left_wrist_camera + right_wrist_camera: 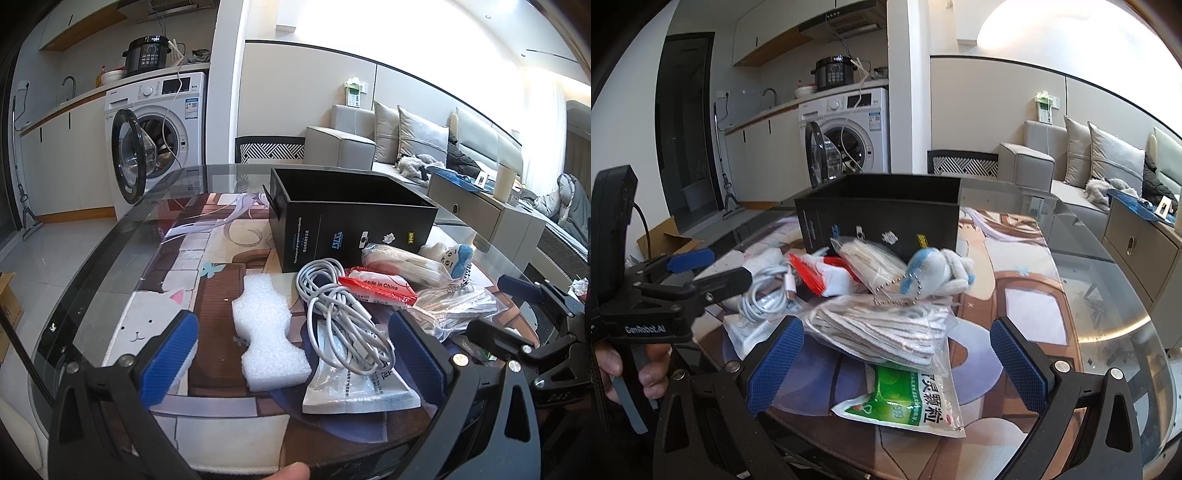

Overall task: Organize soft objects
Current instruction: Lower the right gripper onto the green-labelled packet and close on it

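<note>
**Overview: soft items heaped before an open box**

Centrally, a black box (pixel 354 225) stands open-topped on the glass table (pixel 110 236); its interior is hidden. Before it lie, in descending size, bagged striped cloth (pixel 886 332), a white foam piece (pixel 269 332), a coiled white cable (pixel 343 314) and a small plush keychain (pixel 938 273) (resting on the bags). Left gripper (pixel 291 358) and right gripper (pixel 897 362) both hover with jaws spread wide, holding nothing.
</note>
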A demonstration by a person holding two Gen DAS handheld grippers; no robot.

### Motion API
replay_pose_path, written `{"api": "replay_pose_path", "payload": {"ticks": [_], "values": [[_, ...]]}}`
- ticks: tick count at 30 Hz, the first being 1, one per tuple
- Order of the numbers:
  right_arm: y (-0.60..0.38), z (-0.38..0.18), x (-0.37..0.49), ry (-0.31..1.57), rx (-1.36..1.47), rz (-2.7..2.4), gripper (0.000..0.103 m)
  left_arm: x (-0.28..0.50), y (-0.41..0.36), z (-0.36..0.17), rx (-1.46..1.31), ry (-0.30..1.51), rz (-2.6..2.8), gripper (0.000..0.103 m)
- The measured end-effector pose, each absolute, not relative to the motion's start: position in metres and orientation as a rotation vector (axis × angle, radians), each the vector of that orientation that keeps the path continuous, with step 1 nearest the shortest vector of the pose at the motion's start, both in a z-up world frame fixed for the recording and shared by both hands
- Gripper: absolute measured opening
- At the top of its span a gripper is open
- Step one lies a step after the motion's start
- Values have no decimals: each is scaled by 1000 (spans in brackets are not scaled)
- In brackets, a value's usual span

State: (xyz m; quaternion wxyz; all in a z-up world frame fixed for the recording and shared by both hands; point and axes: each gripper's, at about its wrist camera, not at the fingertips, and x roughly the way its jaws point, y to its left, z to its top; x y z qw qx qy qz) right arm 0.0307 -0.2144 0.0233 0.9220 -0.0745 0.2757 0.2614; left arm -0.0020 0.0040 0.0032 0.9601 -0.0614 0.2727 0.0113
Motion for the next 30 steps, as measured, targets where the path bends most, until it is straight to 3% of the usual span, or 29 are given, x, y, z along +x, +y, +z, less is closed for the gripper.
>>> {"api": "replay_pose_path", "payload": {"ticks": [14,19,30], "values": [[-216,8,39,643,-156,545,102,1,11,3,-155,557,27,103],[-212,0,42,677,-179,544,96,0,10,4,-152,550,25,103],[-209,-4,39,670,-212,527,95,0,9,4,-155,555,23,103]]}}
